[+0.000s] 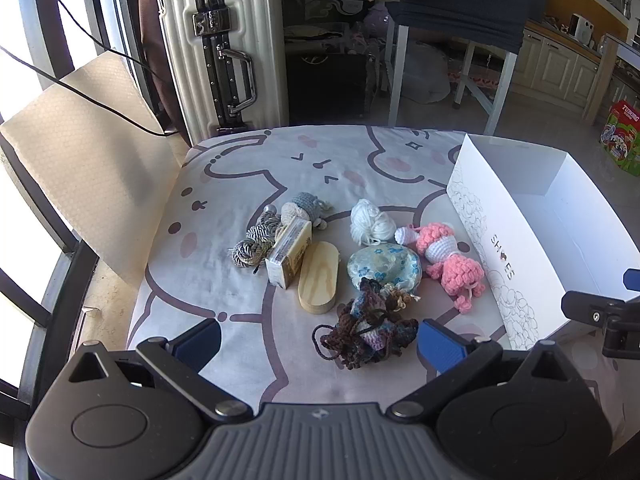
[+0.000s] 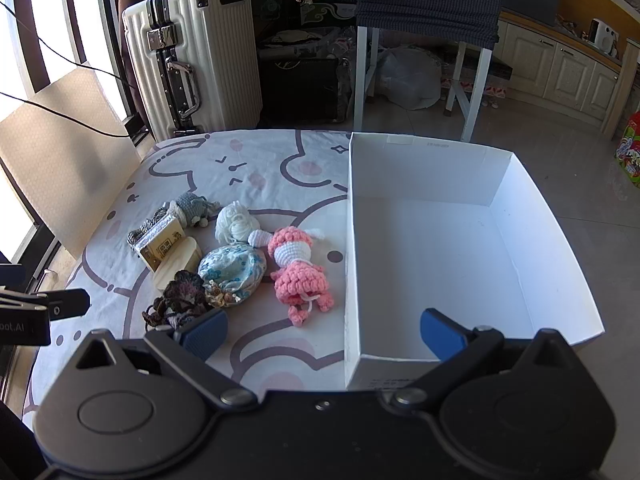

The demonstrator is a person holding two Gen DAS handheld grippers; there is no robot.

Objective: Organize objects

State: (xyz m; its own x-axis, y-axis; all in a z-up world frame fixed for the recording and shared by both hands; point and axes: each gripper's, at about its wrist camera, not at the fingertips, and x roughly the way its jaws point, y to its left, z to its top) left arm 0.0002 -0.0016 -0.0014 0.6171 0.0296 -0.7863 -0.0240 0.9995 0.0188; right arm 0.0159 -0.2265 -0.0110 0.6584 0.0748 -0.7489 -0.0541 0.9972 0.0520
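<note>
Hovering with jaws spread wide and empty, the left tool has the dark yarn tangle just ahead of it. Soft, light and loose, it should be pinched at its thick middle. The right tool is released too.

My left gripper hangs wide open over the cartoon-printed white cloth, nothing between its blue pads. Just ahead of it lies a tangled dark brown and purple crochet piece. Beyond that sit a round blue floral fabric pouch, a pink and white crochet doll, a ball of white yarn, an oval pale wooden block, a small cream box and a grey twisted cord. An open white shoebox stands to the right.
</note>
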